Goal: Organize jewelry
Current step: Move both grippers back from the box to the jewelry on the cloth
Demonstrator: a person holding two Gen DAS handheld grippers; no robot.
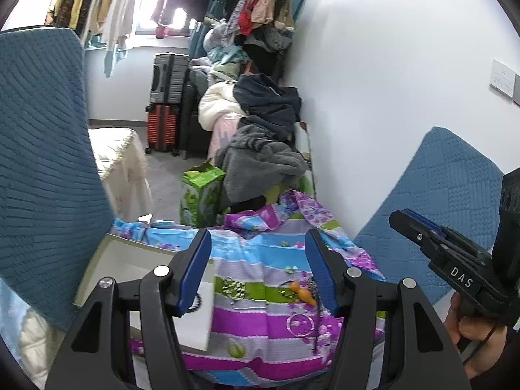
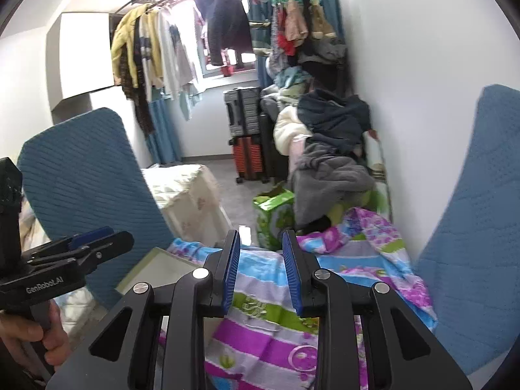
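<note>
Your left gripper (image 1: 258, 266) fills the bottom of the left wrist view with its jaws well apart and nothing between them. Below and beyond its blue pads lies a striped floral cloth (image 1: 260, 312) in purple, blue, green and grey. The jewelry rests on that cloth in the lower middle of the frame: an orange bead piece (image 1: 302, 291) just inside the right-hand pad, a beaded chain (image 1: 234, 287) on the green stripe to its left, and a thin ring-shaped bangle (image 1: 299, 325) lower down on the purple stripe. A pale open box (image 1: 130, 260) sits at lower left, its edge partly behind the left-hand pad.

Your right gripper (image 2: 258, 274) shows at the bottom of the right wrist view, jaws a narrow gap apart and holding nothing, over the same cloth. Blue quilted cushions (image 2: 87, 178) stand at both sides of each view.
</note>
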